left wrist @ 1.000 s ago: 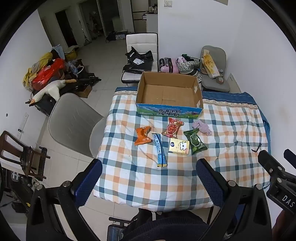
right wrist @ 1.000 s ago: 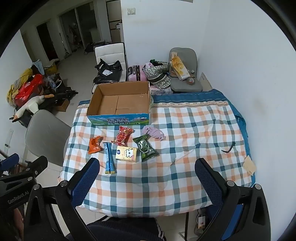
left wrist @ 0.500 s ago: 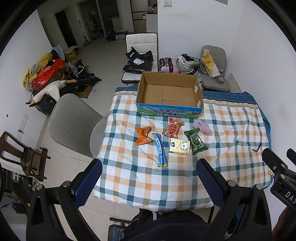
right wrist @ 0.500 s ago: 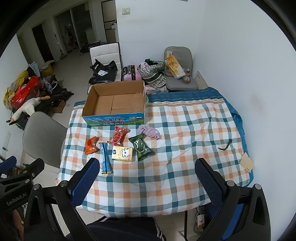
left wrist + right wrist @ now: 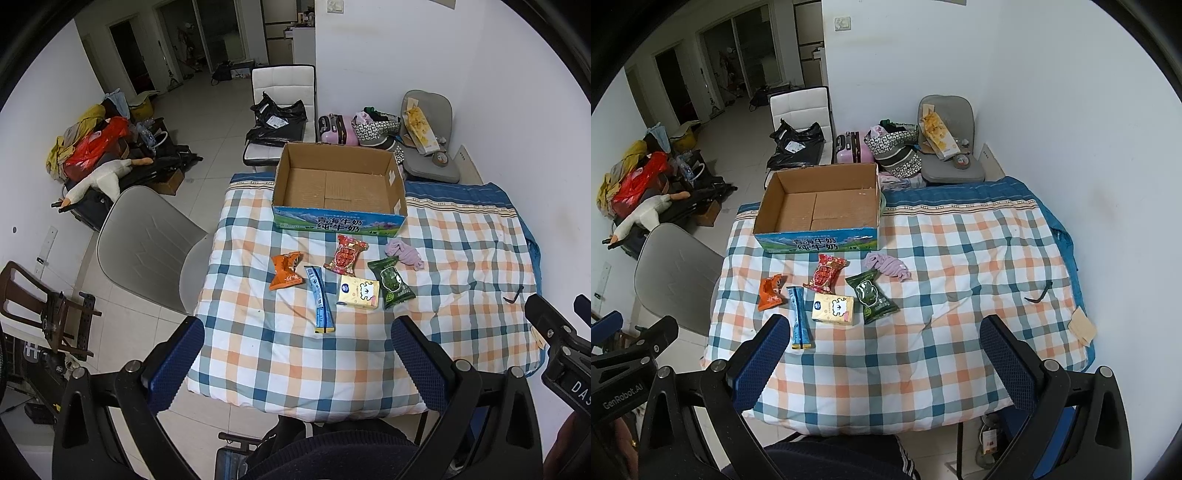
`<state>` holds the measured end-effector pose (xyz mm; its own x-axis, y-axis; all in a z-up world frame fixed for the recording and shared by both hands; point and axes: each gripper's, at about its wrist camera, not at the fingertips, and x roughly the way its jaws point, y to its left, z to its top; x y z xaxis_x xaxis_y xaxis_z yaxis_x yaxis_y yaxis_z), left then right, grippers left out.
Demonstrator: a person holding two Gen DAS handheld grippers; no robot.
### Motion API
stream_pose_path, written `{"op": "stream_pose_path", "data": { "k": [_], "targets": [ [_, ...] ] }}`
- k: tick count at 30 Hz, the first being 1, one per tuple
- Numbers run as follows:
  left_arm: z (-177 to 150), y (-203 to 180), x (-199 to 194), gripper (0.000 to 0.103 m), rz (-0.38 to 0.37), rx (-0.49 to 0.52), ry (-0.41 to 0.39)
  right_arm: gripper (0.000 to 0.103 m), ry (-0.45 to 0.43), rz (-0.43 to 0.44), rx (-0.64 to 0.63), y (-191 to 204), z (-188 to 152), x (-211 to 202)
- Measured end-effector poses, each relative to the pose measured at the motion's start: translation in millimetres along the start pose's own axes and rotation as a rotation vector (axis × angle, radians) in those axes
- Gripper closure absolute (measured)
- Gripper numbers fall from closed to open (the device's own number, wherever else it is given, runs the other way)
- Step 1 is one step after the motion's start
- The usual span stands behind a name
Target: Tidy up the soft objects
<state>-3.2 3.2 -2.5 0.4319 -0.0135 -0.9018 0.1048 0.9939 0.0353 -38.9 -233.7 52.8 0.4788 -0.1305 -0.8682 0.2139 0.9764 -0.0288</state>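
Note:
On the checked table cover [image 5: 461,258] lie an orange packet [image 5: 285,270], a blue stick packet [image 5: 320,299], a red packet [image 5: 345,255], a yellow tissue pack [image 5: 359,292], a green packet [image 5: 391,283] and a purple cloth [image 5: 403,252]. Behind them stands an open, empty cardboard box [image 5: 340,188]. The same items show in the right wrist view: box [image 5: 820,206], tissue pack [image 5: 833,310], purple cloth [image 5: 886,265]. My left gripper [image 5: 295,354] and right gripper [image 5: 882,354] are both open and empty, held high above the near table edge.
A grey chair [image 5: 144,240] stands at the table's left side. A white chair with black bags [image 5: 280,118] and a grey chair with clutter [image 5: 428,136] stand behind the table. A black strap [image 5: 1039,293] and a tan card [image 5: 1081,326] lie at the right edge.
Both views have shifted slightly; the right gripper has drifted right and a little back, so the table sits further left in its view. No object moved.

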Motion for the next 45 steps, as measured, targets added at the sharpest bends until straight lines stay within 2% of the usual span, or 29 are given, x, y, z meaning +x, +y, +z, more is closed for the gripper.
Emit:
{"op": "stream_pose_path", "data": {
  "k": [45],
  "targets": [
    [9,2,2,0.000,0.005,0.000,-0.012,0.000,-0.015,-0.008,-0.005,4,4,-3]
  ]
}}
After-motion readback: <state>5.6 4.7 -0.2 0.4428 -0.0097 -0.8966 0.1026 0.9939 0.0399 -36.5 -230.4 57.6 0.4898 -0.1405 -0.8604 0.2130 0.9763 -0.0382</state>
